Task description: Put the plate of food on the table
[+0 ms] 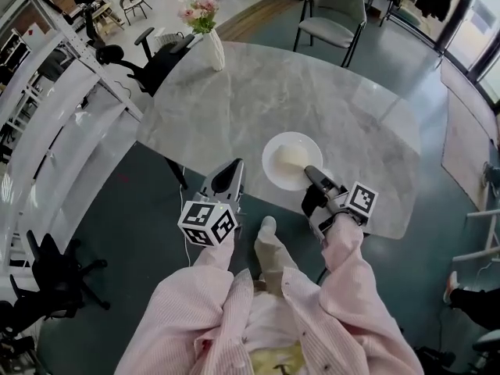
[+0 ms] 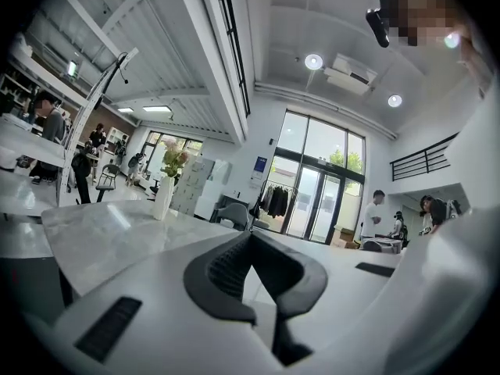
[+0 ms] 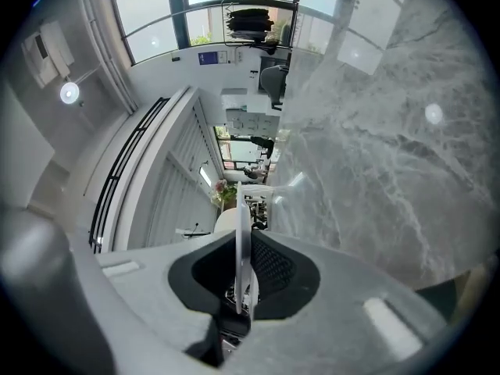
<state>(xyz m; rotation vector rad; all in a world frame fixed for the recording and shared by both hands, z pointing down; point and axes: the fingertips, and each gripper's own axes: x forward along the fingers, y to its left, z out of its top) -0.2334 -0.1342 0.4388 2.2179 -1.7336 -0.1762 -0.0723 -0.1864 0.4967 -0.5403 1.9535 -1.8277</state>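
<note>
Over the table (image 1: 234, 108), level right tongs (image 1: 309, 170) pinch the plate (image 1: 270, 151); left tongs (image 1: 234, 167) closed.

The right gripper (image 3: 244, 250) grips the thin rim of a white plate (image 3: 241, 213), which shows edge-on between its dark jaws. A grey marbled surface (image 3: 391, 147) fills the view's right side.

No legible text, brand or number in any view. Blue wall sign (image 2: 259, 165) beside the glass doors: print too small to read.
</note>
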